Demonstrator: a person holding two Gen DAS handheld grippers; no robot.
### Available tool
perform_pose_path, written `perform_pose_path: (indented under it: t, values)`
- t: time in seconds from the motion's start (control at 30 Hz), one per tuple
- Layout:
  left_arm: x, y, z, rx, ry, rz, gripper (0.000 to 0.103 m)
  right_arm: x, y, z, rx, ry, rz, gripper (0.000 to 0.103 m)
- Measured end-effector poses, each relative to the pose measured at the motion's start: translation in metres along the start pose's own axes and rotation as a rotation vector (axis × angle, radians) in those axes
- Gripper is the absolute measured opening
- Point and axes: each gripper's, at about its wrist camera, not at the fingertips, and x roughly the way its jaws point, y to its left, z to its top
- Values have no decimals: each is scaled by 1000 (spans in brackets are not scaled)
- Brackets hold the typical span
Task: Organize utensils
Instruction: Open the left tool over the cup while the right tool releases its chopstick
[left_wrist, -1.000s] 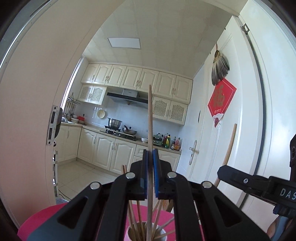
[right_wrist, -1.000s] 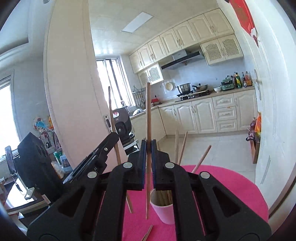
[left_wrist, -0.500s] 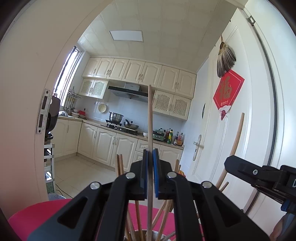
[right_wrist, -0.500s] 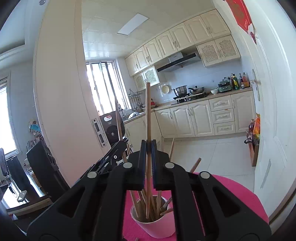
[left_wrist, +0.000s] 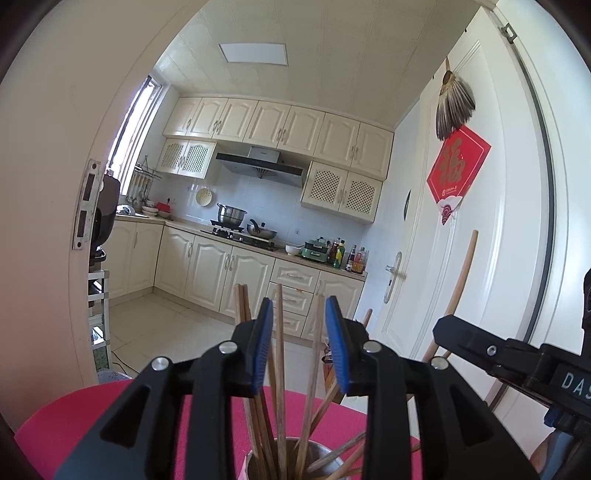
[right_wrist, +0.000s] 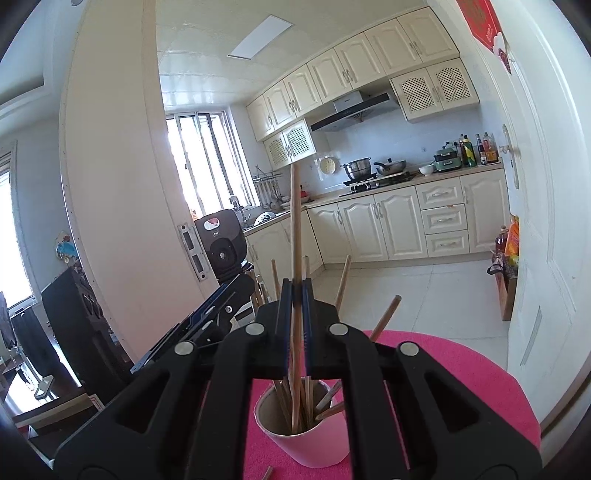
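A pink cup (right_wrist: 306, 435) full of several wooden chopsticks stands on a round pink table (right_wrist: 461, 376). My right gripper (right_wrist: 294, 291) is shut on one upright chopstick (right_wrist: 294, 221) whose lower end reaches into the cup. My left gripper (left_wrist: 298, 314) is open and empty right above the cup (left_wrist: 280, 461), with chopsticks (left_wrist: 279, 332) standing between its jaws. The right gripper also shows in the left wrist view (left_wrist: 524, 362) at the right, and the left gripper in the right wrist view (right_wrist: 207, 321) at the left.
A loose chopstick (right_wrist: 266, 472) lies on the table in front of the cup. A white door (left_wrist: 480, 221) is close on the right and a door frame (right_wrist: 110, 184) on the left. A kitchen lies behind.
My left gripper has opened and let its chopstick drop into the cup. My right gripper has lowered its chopstick into the cup.
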Motion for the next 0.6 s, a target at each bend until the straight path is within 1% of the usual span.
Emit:
perform_pose_path:
  t: [0.07,0.17,0.53,0.6]
  values:
    - [-3,-1,1,7,1,5,29,1,1,0,-1,4,-4,6]
    - [-7,-2,3,18,5,9,32,3,3,-1,-2,12,-9,6]
    - [-25,0,12,41,5,28,32,7,9,-7,9,50,-40,6]
    - [-29,0,13,41,7,31,34,7,9,-8,11,55,-51,7]
